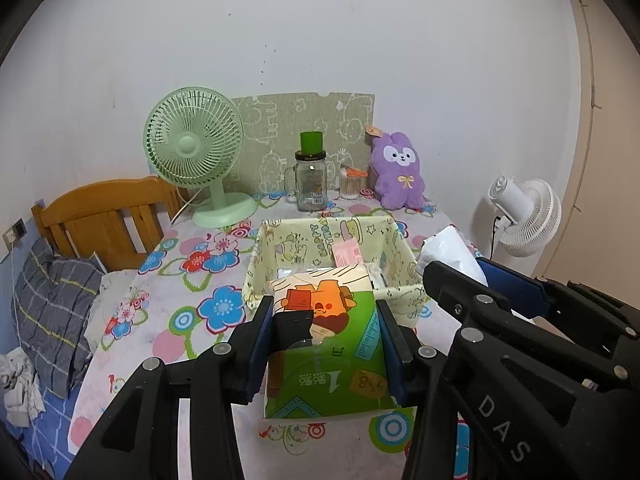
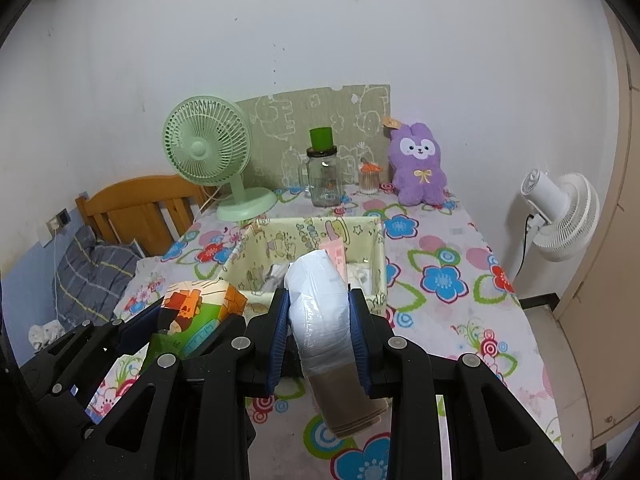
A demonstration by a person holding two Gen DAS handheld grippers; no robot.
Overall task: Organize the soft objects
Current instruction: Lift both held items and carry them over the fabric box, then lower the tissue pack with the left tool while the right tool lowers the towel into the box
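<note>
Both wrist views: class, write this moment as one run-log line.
left gripper: shut on tissue pack | right gripper: shut on white plastic bundle | fabric bin: ahead, open

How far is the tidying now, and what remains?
Done: the fabric bin already holds a few small items. In hand: the left gripper clamps a green tissue pack, the right gripper a plastic-wrapped stack of paper cups. Left: both into the bin, perhaps the purple plush rabbit.
</note>
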